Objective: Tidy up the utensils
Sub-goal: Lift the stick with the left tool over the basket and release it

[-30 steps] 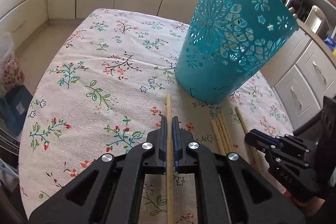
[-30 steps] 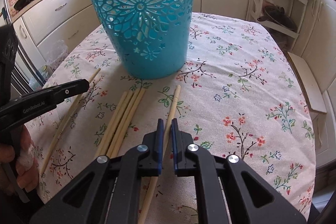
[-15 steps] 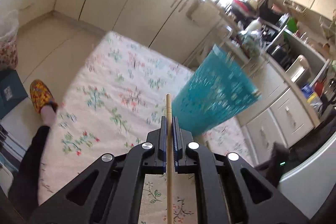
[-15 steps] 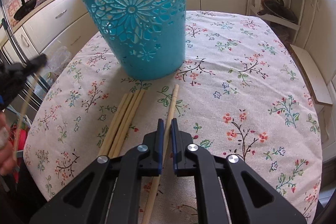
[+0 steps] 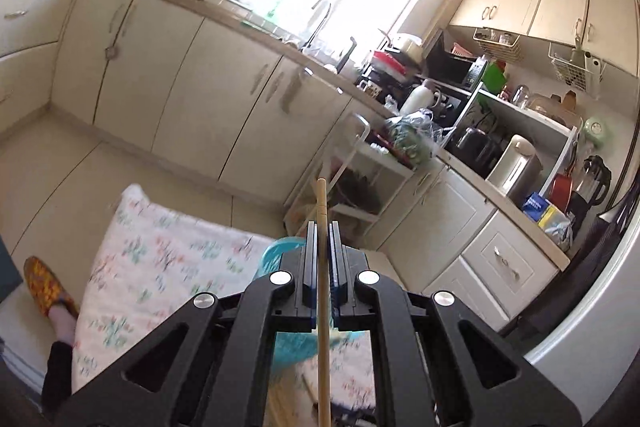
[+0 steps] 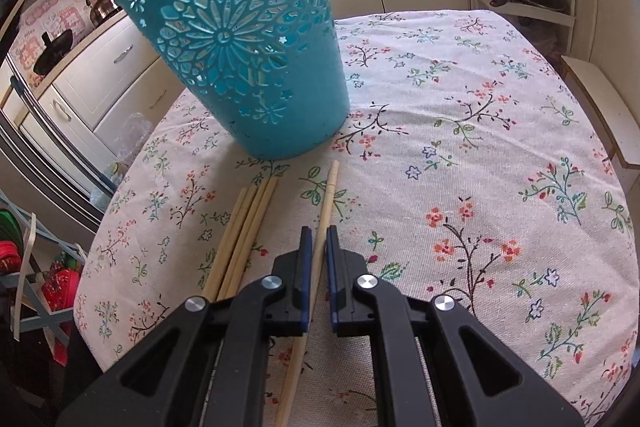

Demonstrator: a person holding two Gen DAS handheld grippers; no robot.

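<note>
Two grippers: both busy
left gripper (image 5: 320,227): clamped on one chopstick (image 5: 322,291), up above the teal basket (image 6: 244,47)
right gripper (image 6: 316,235): pinching a chopstick on the table (image 6: 326,203)
loose chopsticks (image 6: 244,227): lying by basket

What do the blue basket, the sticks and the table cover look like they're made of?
Blue basket: probably moulded plastic, with a smooth sheen and crisp flower cut-outs. Chopsticks: likely bamboo or pale wood, matt, straw-coloured; one is clamped in the left gripper, one in the right gripper. Tablecloth: woven fabric, visible weave and printed flowers.
</note>
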